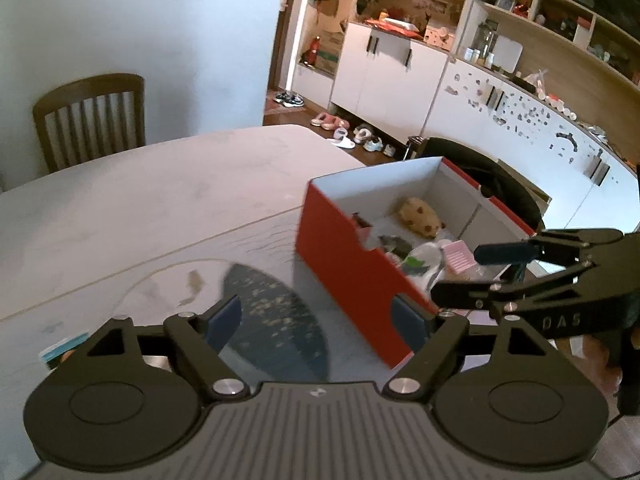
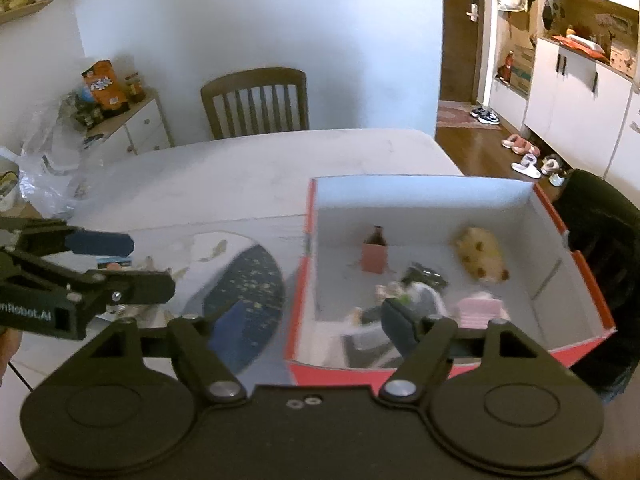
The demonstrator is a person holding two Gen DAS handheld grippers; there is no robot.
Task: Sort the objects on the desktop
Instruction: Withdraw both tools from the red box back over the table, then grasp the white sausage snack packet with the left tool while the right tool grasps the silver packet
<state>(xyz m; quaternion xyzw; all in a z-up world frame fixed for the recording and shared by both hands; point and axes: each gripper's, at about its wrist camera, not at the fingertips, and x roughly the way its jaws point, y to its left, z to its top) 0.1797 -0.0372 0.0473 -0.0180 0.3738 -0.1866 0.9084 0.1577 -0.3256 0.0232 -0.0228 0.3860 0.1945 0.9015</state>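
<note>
A red cardboard box (image 1: 348, 268) (image 2: 576, 276) with a white inside stands on the table. In it lie a tan spotted plush toy (image 1: 420, 218) (image 2: 482, 258), a small brown bottle in a red sleeve (image 2: 375, 254), a pink item (image 1: 460, 254) (image 2: 480, 312) and a grey-green bundle (image 2: 420, 292). My left gripper (image 1: 320, 316) is open and empty, just left of the box over a dark blue patterned mat (image 1: 276, 320) (image 2: 248, 296). My right gripper (image 2: 316, 328) is open and empty over the box's near left corner; it also shows in the left wrist view (image 1: 472, 276).
A wooden chair (image 1: 90, 118) (image 2: 256, 102) stands at the table's far side. A small card (image 1: 64, 350) lies at the left near edge. Crumpled plastic (image 2: 44, 168) and a side cabinet with snacks (image 2: 120, 120) stand left. A dark chair back (image 2: 600, 236) is right of the box.
</note>
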